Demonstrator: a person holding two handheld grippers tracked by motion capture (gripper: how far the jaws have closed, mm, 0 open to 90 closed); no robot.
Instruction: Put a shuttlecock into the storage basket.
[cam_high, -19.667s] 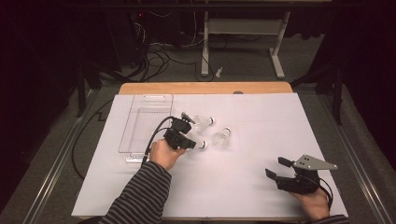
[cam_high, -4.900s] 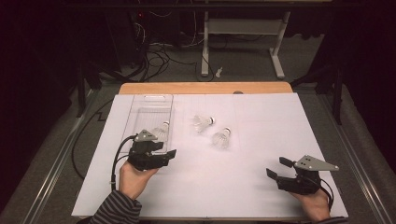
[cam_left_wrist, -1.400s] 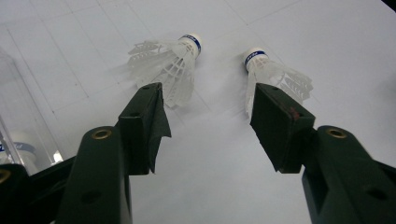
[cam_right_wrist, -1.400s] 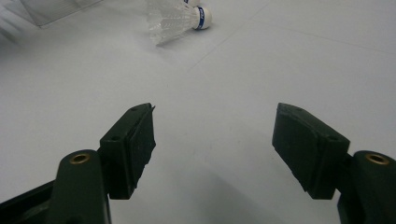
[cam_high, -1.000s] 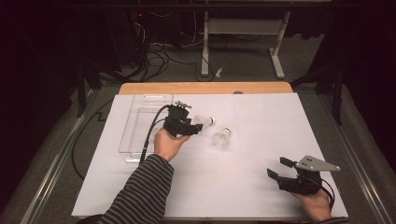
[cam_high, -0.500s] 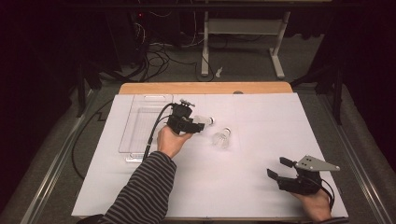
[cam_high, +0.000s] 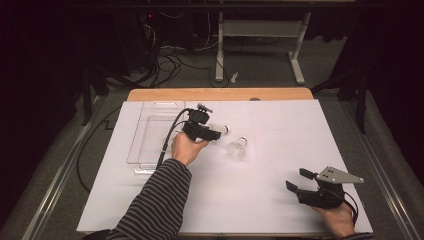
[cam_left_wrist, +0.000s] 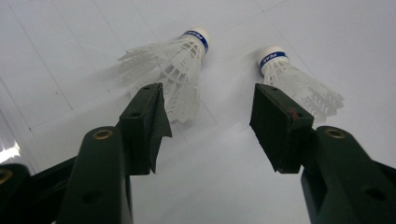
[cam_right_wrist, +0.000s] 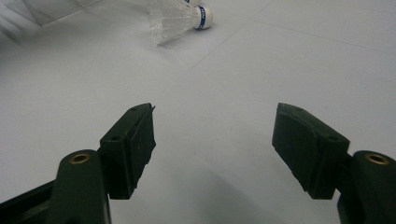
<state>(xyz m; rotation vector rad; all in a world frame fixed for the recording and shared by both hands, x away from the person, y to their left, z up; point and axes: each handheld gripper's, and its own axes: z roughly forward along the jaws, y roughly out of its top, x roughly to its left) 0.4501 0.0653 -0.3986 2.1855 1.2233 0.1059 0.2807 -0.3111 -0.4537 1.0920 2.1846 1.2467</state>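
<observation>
Two white shuttlecocks with blue-banded corks lie on the white table sheet. The farther shuttlecock lies just ahead of my left gripper. That gripper is open, its left jaw over the feather skirt, with nothing between the jaws. The nearer shuttlecock rests a little to the right. My right gripper sits open and empty at the table's near right, over bare sheet.
A clear plastic tray stands left of the left hand, and the gripper's black cable runs across it. A wooden table edge borders the sheet at the back. Dark floor, cables and a stand lie beyond.
My left hand has edged right toward the shuttlecocks, jaws still apart. The right hand has stayed put.
</observation>
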